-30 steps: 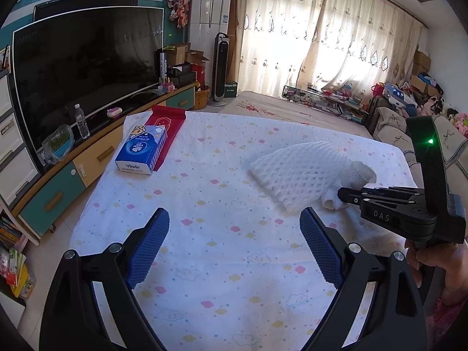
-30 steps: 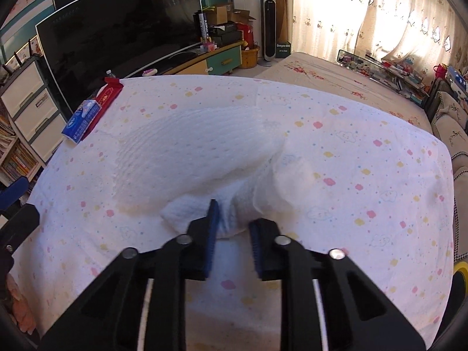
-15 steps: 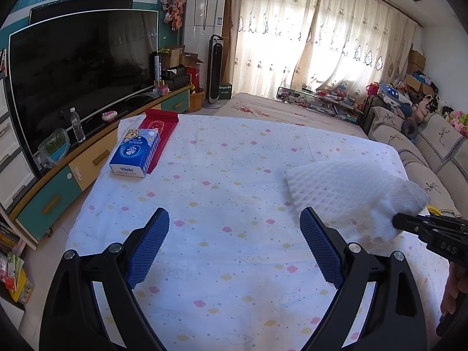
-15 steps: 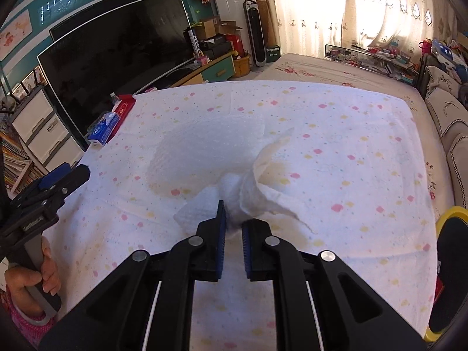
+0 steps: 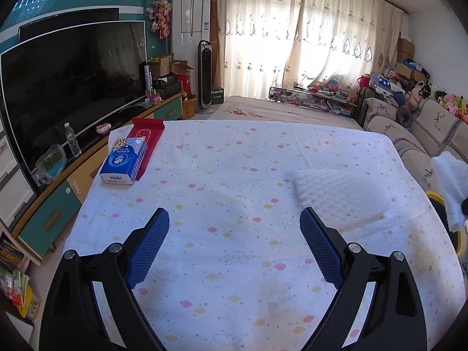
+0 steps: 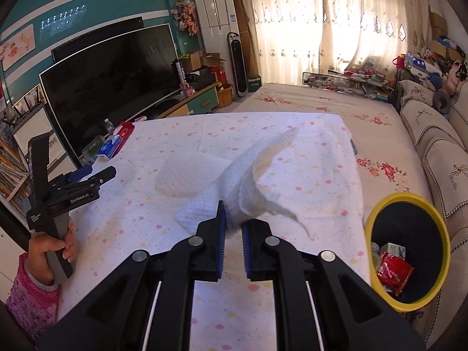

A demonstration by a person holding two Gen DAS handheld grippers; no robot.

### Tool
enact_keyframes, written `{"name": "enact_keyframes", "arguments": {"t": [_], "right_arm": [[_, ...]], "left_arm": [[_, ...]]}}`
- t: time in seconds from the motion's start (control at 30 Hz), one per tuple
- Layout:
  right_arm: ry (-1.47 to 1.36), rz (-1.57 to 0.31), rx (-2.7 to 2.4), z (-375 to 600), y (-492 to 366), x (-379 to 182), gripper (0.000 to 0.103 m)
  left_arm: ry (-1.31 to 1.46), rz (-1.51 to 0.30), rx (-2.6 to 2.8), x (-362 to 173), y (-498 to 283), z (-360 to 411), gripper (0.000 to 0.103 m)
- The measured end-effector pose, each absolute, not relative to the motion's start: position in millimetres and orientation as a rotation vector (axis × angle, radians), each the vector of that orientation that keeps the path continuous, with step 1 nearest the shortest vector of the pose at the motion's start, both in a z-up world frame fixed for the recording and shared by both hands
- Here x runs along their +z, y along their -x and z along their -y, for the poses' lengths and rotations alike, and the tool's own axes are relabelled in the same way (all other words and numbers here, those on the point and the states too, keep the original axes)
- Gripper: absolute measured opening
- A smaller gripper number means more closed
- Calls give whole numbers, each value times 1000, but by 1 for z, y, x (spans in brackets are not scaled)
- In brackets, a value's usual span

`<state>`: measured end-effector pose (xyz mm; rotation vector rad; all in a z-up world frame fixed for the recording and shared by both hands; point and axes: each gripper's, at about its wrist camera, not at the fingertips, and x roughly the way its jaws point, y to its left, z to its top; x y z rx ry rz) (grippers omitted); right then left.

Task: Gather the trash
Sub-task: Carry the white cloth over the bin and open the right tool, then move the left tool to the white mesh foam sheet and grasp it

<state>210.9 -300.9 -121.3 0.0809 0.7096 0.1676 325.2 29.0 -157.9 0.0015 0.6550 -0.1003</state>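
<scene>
The right claw (image 6: 232,228) is clenched on a crumpled white paper towel (image 6: 248,187), which hangs lifted off the worktop (image 6: 146,219) with its loose corners trailing. From the right wrist view, the yellow-rimmed bin (image 6: 438,228) sits at about four o'clock of the claw, just off the worktop's edge, with a red wrapper (image 6: 392,269) and a small box already inside. So the step in hand looks like the carry: the towel is picked up and not yet over the bin's mouth.

The left claw (image 5: 234,245) is released, its blue pads wide apart, grasping nothing above the spotted cloth. Ahead of it at about one o'clock lies a second white towel (image 5: 339,196), flat on the worktop. Farther off at eleven o'clock stands a blue tissue pack (image 5: 124,161) on a red packet (image 5: 146,134); whether these count as trash is hard to tell.

The next move calls for swinging the right claw to the right until the towel hangs clear over the bin, then letting go. The left claw could then close on the flat towel.
</scene>
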Motion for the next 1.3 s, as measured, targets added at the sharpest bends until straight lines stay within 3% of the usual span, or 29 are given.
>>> {"name": "enact_keyframes", "arguments": {"t": [0.5,0.57,0.63,1.0,1.3], "right_arm": [[-143,-837,-267,472,-217,-178,15],[-153,-862,-310,490,-223,-190,44],[-169,-863,-351,503,-222,-197,54],[-202,-818,-349,512,-212,-202,58],[-207,-819,-314,505,-218,-203,59]], "left_arm": [[-3,-696,-241,-156,-325,0,90],[-23,-712,-271,-157,-329,9,90],[-43,-737,-305,-159,-335,20,90],[-313,-784,-517,-171,-375,99,90],[-366,-825,-571,-187,-399,122,92]]}}
